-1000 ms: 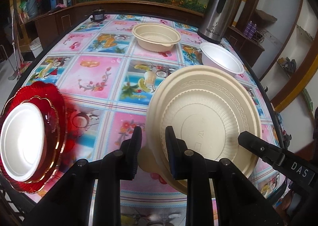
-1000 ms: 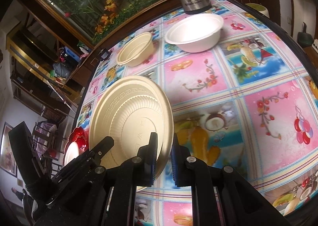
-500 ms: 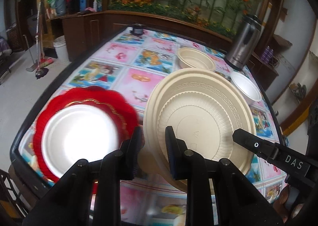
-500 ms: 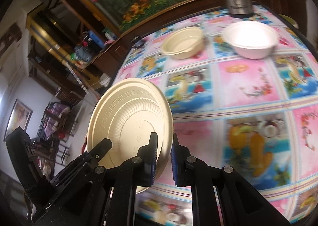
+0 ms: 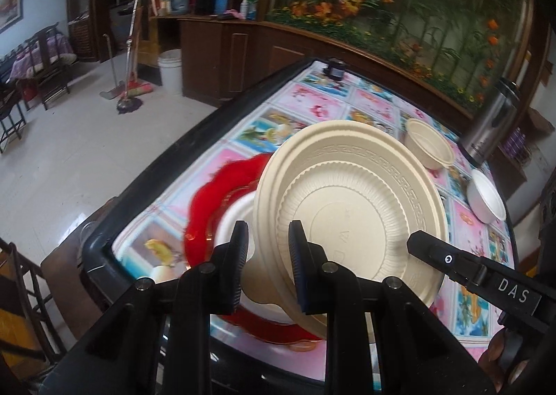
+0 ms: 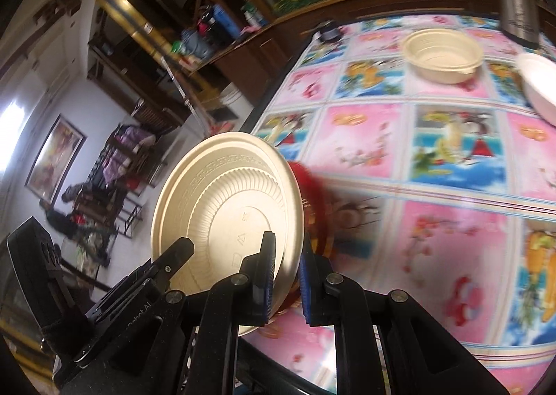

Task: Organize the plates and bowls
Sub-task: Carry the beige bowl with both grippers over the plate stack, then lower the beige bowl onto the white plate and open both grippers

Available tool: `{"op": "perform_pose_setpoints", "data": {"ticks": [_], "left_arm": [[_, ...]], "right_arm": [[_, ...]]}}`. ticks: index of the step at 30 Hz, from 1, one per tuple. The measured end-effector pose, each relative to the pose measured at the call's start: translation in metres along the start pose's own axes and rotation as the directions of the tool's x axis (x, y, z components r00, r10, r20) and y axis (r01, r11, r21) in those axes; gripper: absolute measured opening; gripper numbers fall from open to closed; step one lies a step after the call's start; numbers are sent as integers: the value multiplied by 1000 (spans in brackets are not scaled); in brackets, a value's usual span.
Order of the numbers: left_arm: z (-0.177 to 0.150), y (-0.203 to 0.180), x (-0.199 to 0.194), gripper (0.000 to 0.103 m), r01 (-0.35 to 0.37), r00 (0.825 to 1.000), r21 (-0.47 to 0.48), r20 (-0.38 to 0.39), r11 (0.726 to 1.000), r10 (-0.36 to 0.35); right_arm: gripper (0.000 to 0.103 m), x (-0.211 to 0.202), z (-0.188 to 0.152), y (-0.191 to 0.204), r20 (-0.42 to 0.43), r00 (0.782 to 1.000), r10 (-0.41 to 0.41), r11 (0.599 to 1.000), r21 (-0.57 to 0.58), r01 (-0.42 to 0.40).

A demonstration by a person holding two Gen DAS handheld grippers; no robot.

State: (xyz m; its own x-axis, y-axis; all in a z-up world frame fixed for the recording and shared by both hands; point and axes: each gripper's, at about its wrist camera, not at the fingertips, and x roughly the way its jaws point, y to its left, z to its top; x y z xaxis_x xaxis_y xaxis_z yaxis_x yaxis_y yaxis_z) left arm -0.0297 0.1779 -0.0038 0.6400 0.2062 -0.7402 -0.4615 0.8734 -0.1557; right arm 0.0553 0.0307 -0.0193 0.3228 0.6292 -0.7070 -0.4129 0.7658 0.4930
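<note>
Left wrist view: left gripper [image 5: 267, 249] and right gripper [image 6: 287, 275] are both gripping the rim of the cream plate [image 5: 351, 200], jaws nearly closed on it, holding it tilted above the red plate [image 5: 212, 200] and white plate [image 5: 236, 217] stacked at the desk [image 5: 312, 106] corner. Stacking step is seemingly proceeding; levelling, lowering, then releasing are next. Cream bowl [image 6: 443, 54] and white bowl [image 5: 486, 200] are waiting farther back.

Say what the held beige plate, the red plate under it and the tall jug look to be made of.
Beige plate: matte moulded fibre or plastic, with ribbed, embossed rim. Red plate: glossy, probably plastic or glass, scalloped edge; blurred. Tall jug: brushed metal, likely stainless steel, with dark top.
</note>
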Motion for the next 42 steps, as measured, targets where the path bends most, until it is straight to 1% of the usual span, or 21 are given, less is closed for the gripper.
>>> {"op": "perform_pose_setpoints", "data": {"ticks": [5, 9, 21, 25, 28, 32, 33, 35, 36, 37, 39, 40, 42], "left_arm": [[-1, 16, 10, 21, -21, 1000, -24, -18, 999, 21], [-2, 21, 16, 21, -23, 999, -26, -30, 999, 22], [-3, 24, 25, 21, -49, 998, -25, -45, 998, 48], [-4, 26, 26, 21, -64, 997, -27, -50, 998, 62], [-5, 28, 25, 21, -71, 997, -32, -46, 997, 69], [-5, 31, 24, 21, -78, 996, -40, -49, 996, 76], [-5, 32, 23, 23, -77, 996, -40, -49, 996, 75], [-5, 32, 23, 32, -86, 995, -38, -51, 996, 84], [-5, 33, 21, 40, -86, 995, -41, -49, 995, 84], [-5, 34, 20, 45, -83, 996, -46, -44, 996, 81], [-4, 35, 16, 52, -89, 996, -52, -34, 995, 87], [-4, 36, 14, 53, -89, 996, -53, -27, 995, 88], [-2, 36, 10, 55, -93, 996, -52, -14, 994, 93]], "right_arm": [[12, 22, -4, 17, -44, 999, 5, 1000, -24, -6], [12, 33, -4, 19, -64, 998, -3, 1000, -25, 1], [12, 47, -4, 18, -95, 995, -14, 1000, -24, 11], [16, 50, -6, 19, -110, 994, -19, 999, -35, 15], [17, 51, -7, 21, -107, 993, -38, 998, -53, 33], [18, 50, -8, 21, -110, 993, -39, 998, -53, 34], [20, 49, -8, 21, -111, 993, -37, 998, -50, 32], [26, 47, -8, 21, -107, 994, -36, 998, -47, 31], [35, 45, -8, 20, -100, 994, -33, 999, -41, 29], [39, 43, -7, 20, -93, 995, -25, 999, -34, 22], [46, 38, -6, 20, -77, 997, -16, 999, -32, 13], [52, 36, -5, 20, -71, 997, -15, 999, -32, 13], [55, 32, -4, 19, -58, 998, -8, 1000, -25, 7]]}}
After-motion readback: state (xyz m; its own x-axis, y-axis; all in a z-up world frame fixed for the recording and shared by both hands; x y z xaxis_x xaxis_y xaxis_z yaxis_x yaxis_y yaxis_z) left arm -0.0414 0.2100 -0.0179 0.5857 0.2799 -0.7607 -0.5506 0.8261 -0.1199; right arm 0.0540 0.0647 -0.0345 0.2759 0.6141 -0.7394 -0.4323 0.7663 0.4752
